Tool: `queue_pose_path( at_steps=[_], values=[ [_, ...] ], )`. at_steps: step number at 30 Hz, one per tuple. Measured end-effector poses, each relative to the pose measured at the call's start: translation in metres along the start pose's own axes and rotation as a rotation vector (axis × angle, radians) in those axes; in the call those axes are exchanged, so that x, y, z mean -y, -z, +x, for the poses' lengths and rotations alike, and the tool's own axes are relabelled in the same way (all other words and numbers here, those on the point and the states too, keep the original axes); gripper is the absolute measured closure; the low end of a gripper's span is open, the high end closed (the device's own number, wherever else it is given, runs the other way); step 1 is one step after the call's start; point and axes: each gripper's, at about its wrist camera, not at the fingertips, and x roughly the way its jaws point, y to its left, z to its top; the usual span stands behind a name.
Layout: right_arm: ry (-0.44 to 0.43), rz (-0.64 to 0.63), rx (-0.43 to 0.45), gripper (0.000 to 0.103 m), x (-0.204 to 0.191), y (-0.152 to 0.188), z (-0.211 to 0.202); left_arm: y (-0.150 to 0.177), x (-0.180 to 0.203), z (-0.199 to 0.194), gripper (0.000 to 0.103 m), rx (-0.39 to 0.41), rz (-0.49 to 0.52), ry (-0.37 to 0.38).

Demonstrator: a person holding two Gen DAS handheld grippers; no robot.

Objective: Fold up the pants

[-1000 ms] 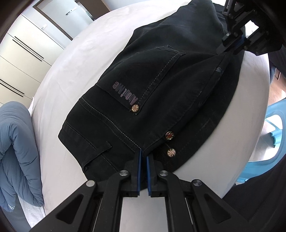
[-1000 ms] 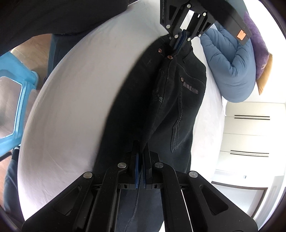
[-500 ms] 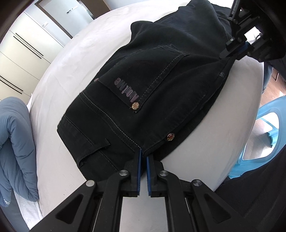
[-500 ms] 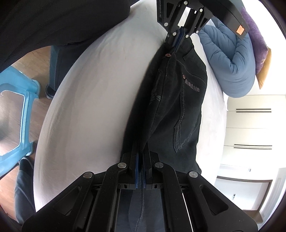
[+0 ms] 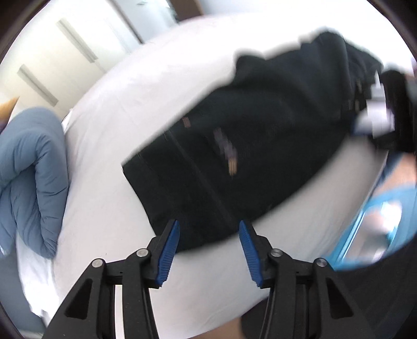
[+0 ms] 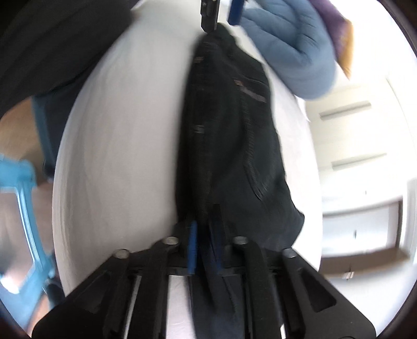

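The black pants [image 5: 247,156] lie folded lengthwise on the white bed [image 5: 117,104]. My left gripper [image 5: 209,229] is open, its blue pads spread just off the waistband end, holding nothing. In the right wrist view the pants [image 6: 229,135] run away from me, and my right gripper [image 6: 204,242] has its jaws slightly parted with dark cloth between the blue pads. The left gripper [image 6: 221,10] shows at the top of that view, open. Both views are blurred by motion.
A rolled blue duvet [image 5: 28,169] lies at the left of the bed, also in the right wrist view [image 6: 292,47]. A blue plastic stool [image 5: 378,221] stands off the bed's right edge. White wardrobe doors [image 5: 52,52] stand behind.
My left gripper has opened and let go of the waistband, which now lies flat on the bed. My right gripper's jaws have parted a little. Both cameras moved fast.
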Motion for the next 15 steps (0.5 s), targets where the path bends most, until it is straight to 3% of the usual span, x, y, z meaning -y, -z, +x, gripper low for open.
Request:
queue_pose_path(
  at_steps=[2,4,7,9,11,13,15],
  values=[
    [0.019,0.146,-0.009,0.041,0.015,0.003,-0.008,-0.026,-0.003,-0.006,0.052,0.071,-0.092,0.027],
    [-0.036,0.362,0.019,0.01,0.039,0.016,-0.023,-0.049,0.002,0.003,0.052,0.107,-0.158,0.067],
    [-0.121,0.745,0.032,0.009,0.078,0.059,-0.047,-0.081,0.02,0.033,0.052,0.124,-0.227,0.101],
    [-0.257,1.085,0.053,0.009,0.105,0.116,-0.06,-0.098,0.036,0.058,0.052,0.092,-0.278,0.145],
    [-0.33,1.362,0.057,0.009,0.121,0.18,-0.065,-0.105,0.058,0.081,0.052,0.031,-0.266,0.145],
    [-0.353,1.585,0.06,0.01,0.131,0.244,-0.066,-0.103,0.076,0.108,0.051,-0.055,-0.244,0.12],
    [-0.334,1.816,0.073,0.01,0.139,0.314,-0.068,-0.101,0.069,0.113,0.049,-0.058,-0.329,0.154]
  ],
)
